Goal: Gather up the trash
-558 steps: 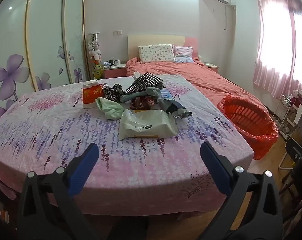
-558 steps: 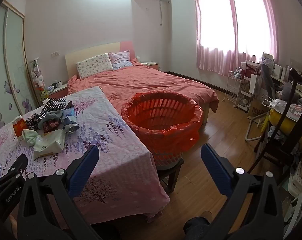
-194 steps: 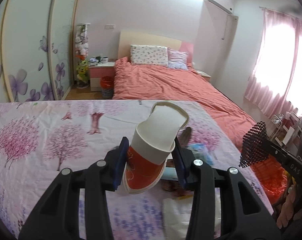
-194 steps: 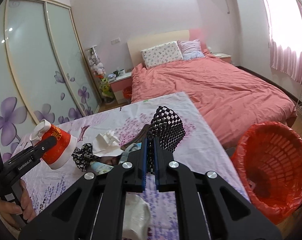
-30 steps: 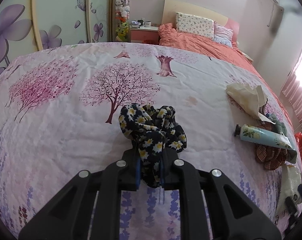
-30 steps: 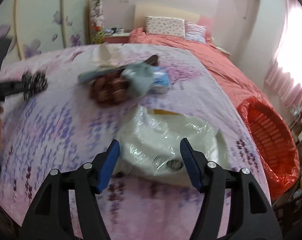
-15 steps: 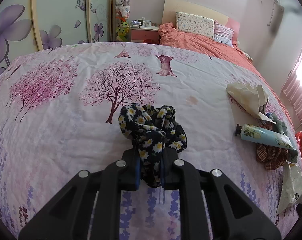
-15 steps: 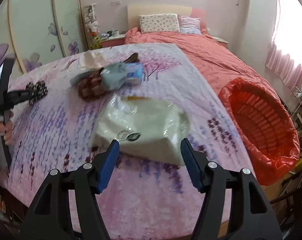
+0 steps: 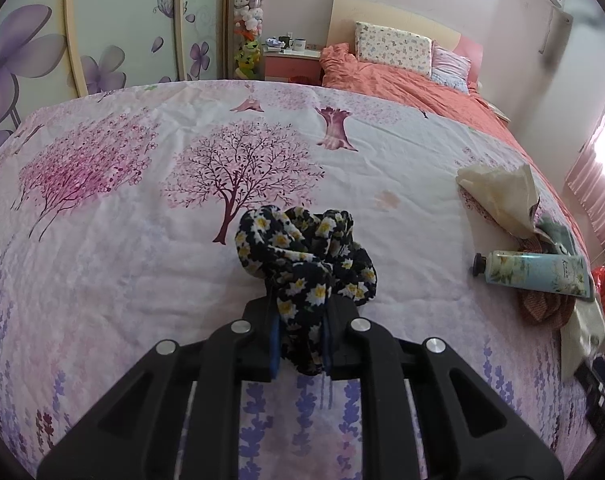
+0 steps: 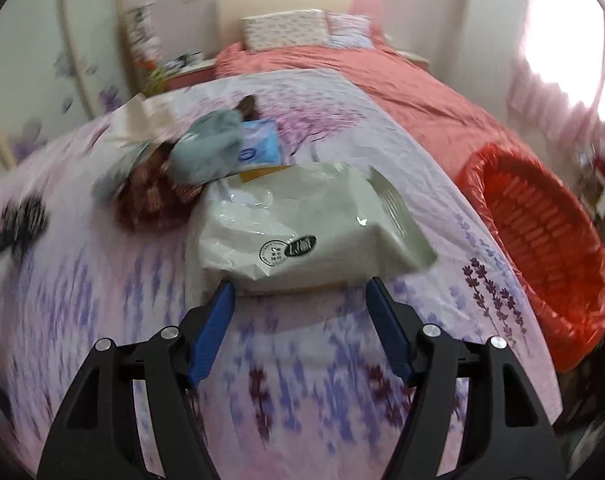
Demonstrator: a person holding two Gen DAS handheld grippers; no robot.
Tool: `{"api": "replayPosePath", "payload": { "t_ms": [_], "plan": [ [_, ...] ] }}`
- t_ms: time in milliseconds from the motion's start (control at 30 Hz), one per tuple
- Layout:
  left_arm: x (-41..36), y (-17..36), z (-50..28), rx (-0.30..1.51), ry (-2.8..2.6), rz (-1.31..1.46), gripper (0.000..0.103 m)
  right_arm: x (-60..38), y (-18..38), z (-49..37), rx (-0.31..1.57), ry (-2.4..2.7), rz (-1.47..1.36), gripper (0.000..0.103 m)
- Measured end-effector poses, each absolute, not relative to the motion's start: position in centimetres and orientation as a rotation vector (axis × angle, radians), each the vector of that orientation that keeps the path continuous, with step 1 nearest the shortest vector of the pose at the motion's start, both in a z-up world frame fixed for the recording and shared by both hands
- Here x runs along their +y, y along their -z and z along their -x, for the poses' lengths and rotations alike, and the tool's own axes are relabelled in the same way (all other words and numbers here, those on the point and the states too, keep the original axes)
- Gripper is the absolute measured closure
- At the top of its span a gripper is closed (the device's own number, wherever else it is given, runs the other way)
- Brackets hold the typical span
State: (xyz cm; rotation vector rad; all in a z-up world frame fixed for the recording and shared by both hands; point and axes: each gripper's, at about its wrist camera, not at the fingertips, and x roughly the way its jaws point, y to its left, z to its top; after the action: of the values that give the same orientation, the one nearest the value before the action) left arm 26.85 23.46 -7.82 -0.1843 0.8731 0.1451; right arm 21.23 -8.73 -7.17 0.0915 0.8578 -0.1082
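My left gripper (image 9: 300, 330) is shut on a dark scrunchie with yellow-white flowers (image 9: 308, 256), held just over the flowered bedspread (image 9: 142, 208). In the right wrist view my right gripper (image 10: 302, 300) has its jaws opening, with nothing between its blue pads. A pale green plastic packet (image 10: 302, 224) lies just beyond its fingertips. Behind the packet is a heap with a grey-blue cloth (image 10: 210, 152), a blue pack (image 10: 258, 144) and a red-brown item (image 10: 154, 200). The red-lined basket (image 10: 542, 248) stands at the bed's right edge.
In the left wrist view a crumpled tissue (image 9: 498, 194) and a hand-cream tube (image 9: 534, 272) lie at the right of the bedspread. A second bed with an orange cover (image 9: 402, 84) stands behind, with a nightstand (image 9: 290, 62) and a sliding wardrobe (image 9: 102, 28) at the left.
My right gripper has swung towards the pale green packet and come closer to it, its jaws a little wider; that view is blurred. The left gripper with the scrunchie has stayed still.
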Motion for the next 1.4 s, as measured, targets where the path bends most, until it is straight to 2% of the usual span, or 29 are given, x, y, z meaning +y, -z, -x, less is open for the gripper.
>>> {"api": "replayPosePath", "payload": {
  "t_ms": [200,533,800,1033,1400],
  "plan": [
    [23.4,7.8,-26.9,0.873,-0.141,0.191,0.086,-10.2,6.1,-19.8,0.809,0.106,-0.102,0.035],
    [23.5,7.9,-26.9,0.873,-0.139,0.193,0.086,-16.8,5.0,-19.6,0.747,0.201,-0.281,0.035],
    [23.2,7.9,-27.0,0.878,-0.145,0.172,0.086,-19.8,5.7,-22.4,0.773,0.343,-0.172,0.035],
    [23.1,7.8,-27.0,0.881,-0.151,0.154,0.086,-17.3,6.4,-22.4,0.808,0.231,-0.016,0.035],
    [23.0,7.9,-27.0,0.881,-0.153,0.149,0.086,-10.9,5.4,-18.2,0.826,-0.088,0.037,0.035]
  ]
}}
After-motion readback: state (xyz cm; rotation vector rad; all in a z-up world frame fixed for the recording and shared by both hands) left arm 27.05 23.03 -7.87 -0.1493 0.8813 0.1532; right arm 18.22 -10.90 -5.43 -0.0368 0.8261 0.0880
